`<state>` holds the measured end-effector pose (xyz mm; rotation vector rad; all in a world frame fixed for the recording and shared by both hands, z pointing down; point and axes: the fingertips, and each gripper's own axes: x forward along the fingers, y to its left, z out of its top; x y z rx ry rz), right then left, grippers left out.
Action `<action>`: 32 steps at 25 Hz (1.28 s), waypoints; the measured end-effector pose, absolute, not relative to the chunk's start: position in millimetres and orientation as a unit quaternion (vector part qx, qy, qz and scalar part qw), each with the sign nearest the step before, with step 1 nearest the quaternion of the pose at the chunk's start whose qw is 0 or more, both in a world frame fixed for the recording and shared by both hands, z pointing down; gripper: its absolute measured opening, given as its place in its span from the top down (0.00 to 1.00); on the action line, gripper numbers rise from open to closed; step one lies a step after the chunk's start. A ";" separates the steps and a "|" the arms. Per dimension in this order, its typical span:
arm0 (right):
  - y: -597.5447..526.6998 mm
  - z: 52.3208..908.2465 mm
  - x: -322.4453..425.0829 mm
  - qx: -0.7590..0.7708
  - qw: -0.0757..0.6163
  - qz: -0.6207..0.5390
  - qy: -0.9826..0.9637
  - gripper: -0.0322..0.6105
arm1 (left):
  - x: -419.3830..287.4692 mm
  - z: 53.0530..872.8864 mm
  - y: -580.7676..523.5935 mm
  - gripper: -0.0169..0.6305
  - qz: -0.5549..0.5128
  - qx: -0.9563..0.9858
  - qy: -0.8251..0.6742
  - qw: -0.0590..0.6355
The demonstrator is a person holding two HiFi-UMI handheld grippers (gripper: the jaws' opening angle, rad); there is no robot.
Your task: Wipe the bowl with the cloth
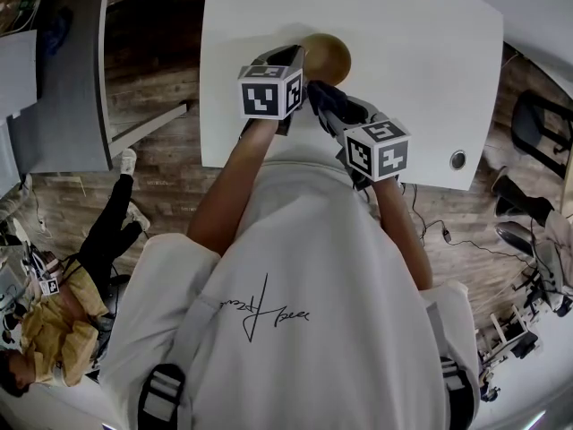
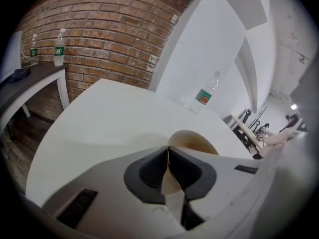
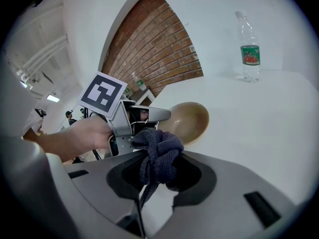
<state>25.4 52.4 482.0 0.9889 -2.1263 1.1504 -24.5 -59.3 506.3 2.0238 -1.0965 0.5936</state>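
Note:
A tan wooden bowl (image 1: 327, 56) is held tilted above the white table (image 1: 403, 70), its rim pinched by my left gripper (image 1: 300, 61). In the left gripper view the bowl (image 2: 192, 146) rises edge-on between the shut jaws of the left gripper (image 2: 168, 171). My right gripper (image 1: 324, 99) sits just right of the left one, shut on a bunched dark grey cloth (image 1: 327, 97). The right gripper view shows the cloth (image 3: 158, 156) wadded in the right gripper (image 3: 154, 176), a short way from the bowl's open inside (image 3: 187, 122).
A plastic water bottle (image 3: 250, 49) with a green label stands at the table's far side, also seen as the bottle (image 2: 203, 94). A grey desk (image 1: 67, 70) stands left of the table. A person (image 1: 63, 303) sits at the lower left. Cables lie on the floor at the right.

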 end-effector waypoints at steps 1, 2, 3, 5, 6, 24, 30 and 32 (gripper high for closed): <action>52.8 481.9 26.7 0.365 0.262 0.426 -0.785 0.79 | -24.0 506.3 -59.0 0.95 0.232 0.790 -0.428 0.373; 53.2 481.9 28.0 0.366 0.262 0.426 -0.785 0.79 | -23.7 506.3 -58.6 0.95 0.232 0.790 -0.428 0.373; 53.5 481.9 29.2 0.367 0.261 0.427 -0.784 0.79 | -23.4 506.3 -58.3 0.95 0.232 0.790 -0.428 0.374; 53.9 482.4 30.7 0.369 0.260 0.429 -0.783 0.79 | -23.7 506.7 -58.2 0.95 0.231 0.790 -0.428 0.373; 54.0 483.2 30.9 0.370 0.259 0.430 -0.782 0.79 | -24.4 507.5 -58.2 0.95 0.231 0.790 -0.428 0.373; 54.0 488.8 61.0 0.376 0.279 0.420 -0.777 0.79 | -22.6 511.2 -57.1 0.95 0.232 0.791 -0.428 0.371; 52.3 489.1 72.4 0.385 0.283 0.416 -0.774 0.79 | -23.0 510.8 -55.1 0.95 0.233 0.791 -0.427 0.370; 50.5 488.4 76.2 0.388 0.287 0.412 -0.773 0.79 | -23.4 510.1 -55.1 0.95 0.233 0.792 -0.426 0.371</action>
